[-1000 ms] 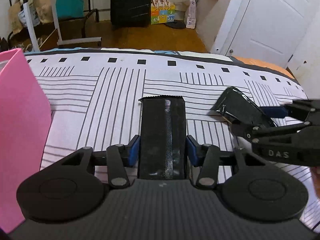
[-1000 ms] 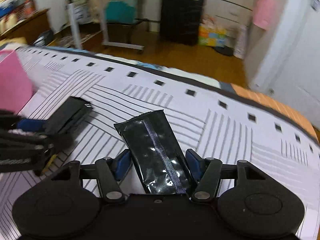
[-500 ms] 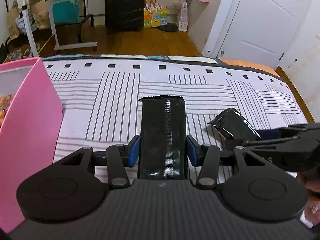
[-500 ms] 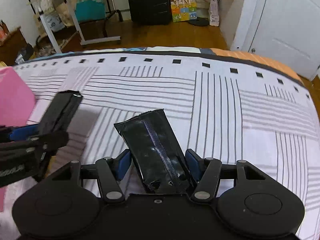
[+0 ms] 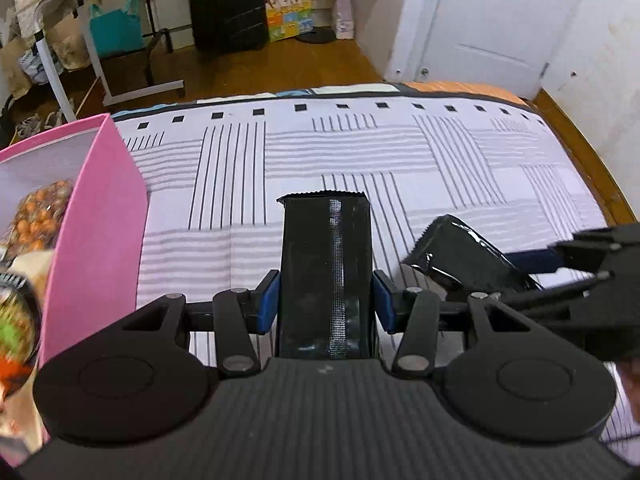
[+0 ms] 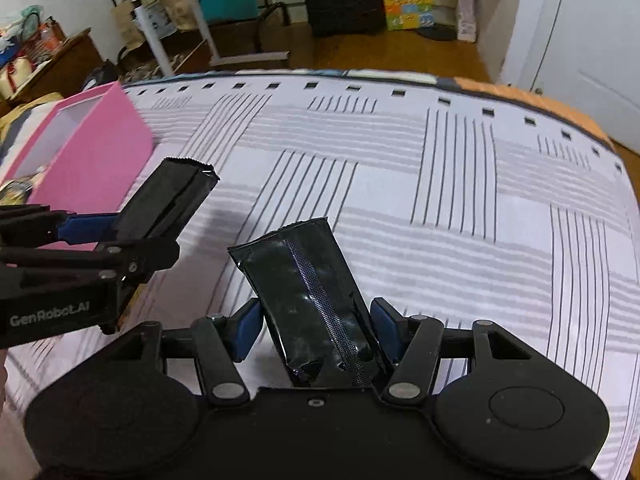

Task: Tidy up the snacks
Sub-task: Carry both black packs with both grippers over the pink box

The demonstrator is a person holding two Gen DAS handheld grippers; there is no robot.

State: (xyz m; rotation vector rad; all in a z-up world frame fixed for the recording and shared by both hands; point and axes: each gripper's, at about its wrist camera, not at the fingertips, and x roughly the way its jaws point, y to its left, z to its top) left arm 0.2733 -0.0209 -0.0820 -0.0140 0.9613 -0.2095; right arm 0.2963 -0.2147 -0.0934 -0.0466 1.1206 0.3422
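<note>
My left gripper (image 5: 326, 302) is shut on a black snack packet (image 5: 326, 248) that sticks straight out between its blue pads, held above the striped bedspread (image 5: 400, 152). My right gripper (image 6: 316, 328) is shut on a second black snack packet (image 6: 304, 280), which leans to the left. Each gripper shows in the other's view: the right gripper (image 5: 560, 272) with its packet (image 5: 456, 252) at the right, the left gripper (image 6: 88, 224) with its packet (image 6: 168, 200) at the left. An open pink box (image 5: 100, 216) stands to the left, just beyond the left gripper.
Inside the pink box (image 6: 92, 152) lie other snacks, among them a bag of orange balls (image 5: 40, 216). The bed's far edge drops to a wooden floor (image 5: 280, 64) with a black suitcase (image 5: 228, 4), a white-legged stand (image 5: 104, 76) and a white door (image 5: 488, 20).
Both grippers have risen off the bedspread with their packets and drifted left toward the pink box. The box's inside now shows in the left wrist view.
</note>
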